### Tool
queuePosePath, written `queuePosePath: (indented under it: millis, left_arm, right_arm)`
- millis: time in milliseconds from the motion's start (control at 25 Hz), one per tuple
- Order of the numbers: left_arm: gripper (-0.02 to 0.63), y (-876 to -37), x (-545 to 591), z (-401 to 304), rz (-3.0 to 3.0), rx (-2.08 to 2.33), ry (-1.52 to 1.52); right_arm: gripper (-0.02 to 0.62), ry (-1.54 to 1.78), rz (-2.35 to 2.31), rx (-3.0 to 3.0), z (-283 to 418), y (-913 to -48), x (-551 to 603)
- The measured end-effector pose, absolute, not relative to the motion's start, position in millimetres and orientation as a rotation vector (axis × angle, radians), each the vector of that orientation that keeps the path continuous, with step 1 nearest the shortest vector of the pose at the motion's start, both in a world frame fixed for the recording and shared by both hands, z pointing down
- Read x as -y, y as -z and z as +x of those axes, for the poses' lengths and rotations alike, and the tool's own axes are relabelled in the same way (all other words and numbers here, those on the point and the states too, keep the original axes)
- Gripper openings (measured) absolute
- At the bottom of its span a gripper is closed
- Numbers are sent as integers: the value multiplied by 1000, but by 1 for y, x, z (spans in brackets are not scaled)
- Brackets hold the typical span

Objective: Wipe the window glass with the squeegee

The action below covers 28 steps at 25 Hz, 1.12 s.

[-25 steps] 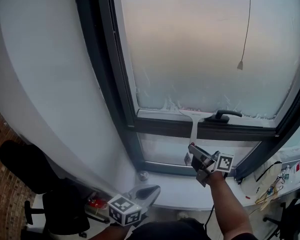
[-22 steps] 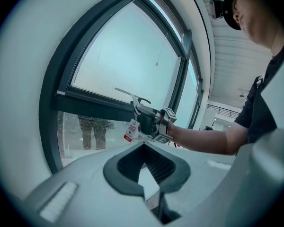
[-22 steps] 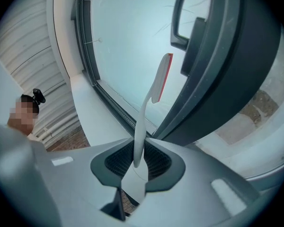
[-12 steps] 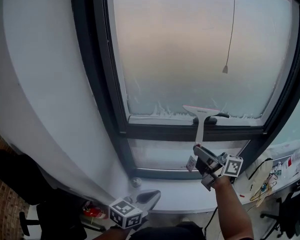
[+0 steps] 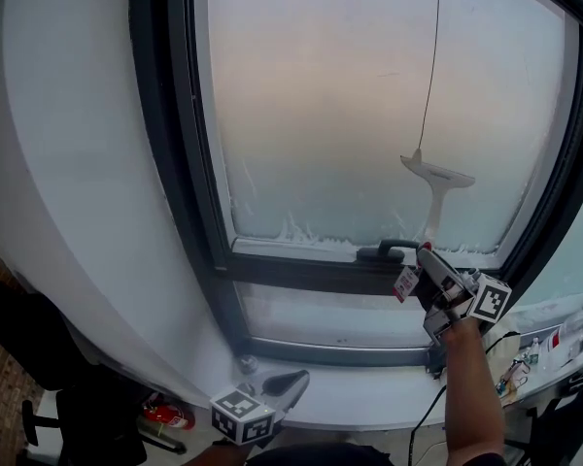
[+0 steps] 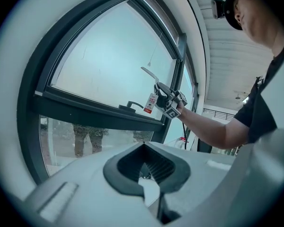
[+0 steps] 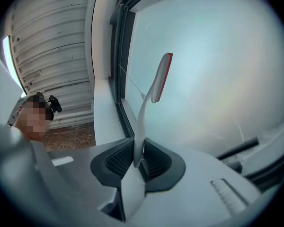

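Right tongs (image 5: 428,256) are clamped tight on the squeegee (image 5: 435,190) handle, with the blade sticking up above them against the window glass (image 5: 321,115). Left tongs (image 5: 290,384) hang way lower, off to the left, and look pinched together on nothing.

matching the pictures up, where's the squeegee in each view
Head view: squeegee right of centre, over the glass.
Left gripper view: squeegee near centre, small.
Right gripper view: squeegee at centre, handle clamped in the right claw.
Shared landmark: black window handle.
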<state>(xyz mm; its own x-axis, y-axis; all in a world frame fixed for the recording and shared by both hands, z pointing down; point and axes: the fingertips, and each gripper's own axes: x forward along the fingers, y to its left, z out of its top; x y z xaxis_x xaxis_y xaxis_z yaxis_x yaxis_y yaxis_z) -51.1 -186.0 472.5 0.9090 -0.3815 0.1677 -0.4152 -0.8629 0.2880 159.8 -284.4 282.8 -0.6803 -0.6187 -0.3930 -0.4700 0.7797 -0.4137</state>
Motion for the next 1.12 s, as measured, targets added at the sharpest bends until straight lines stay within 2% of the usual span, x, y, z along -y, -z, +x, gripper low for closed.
queuePosePath:
  millis: [200,640,1120]
  left_arm:
    - [0,-468,186,-23,2747,654,-130]
    - [0,-466,187,23,2711,775,-87]
    - [0,-459,192,47,2703,823,-83]
  right_arm:
    - [86,279,-697,-2506,180,-230,293]
    - [86,243,-435,-2611,171,-156,326]
    - [86,254,-399,-2654,178,-162,328]
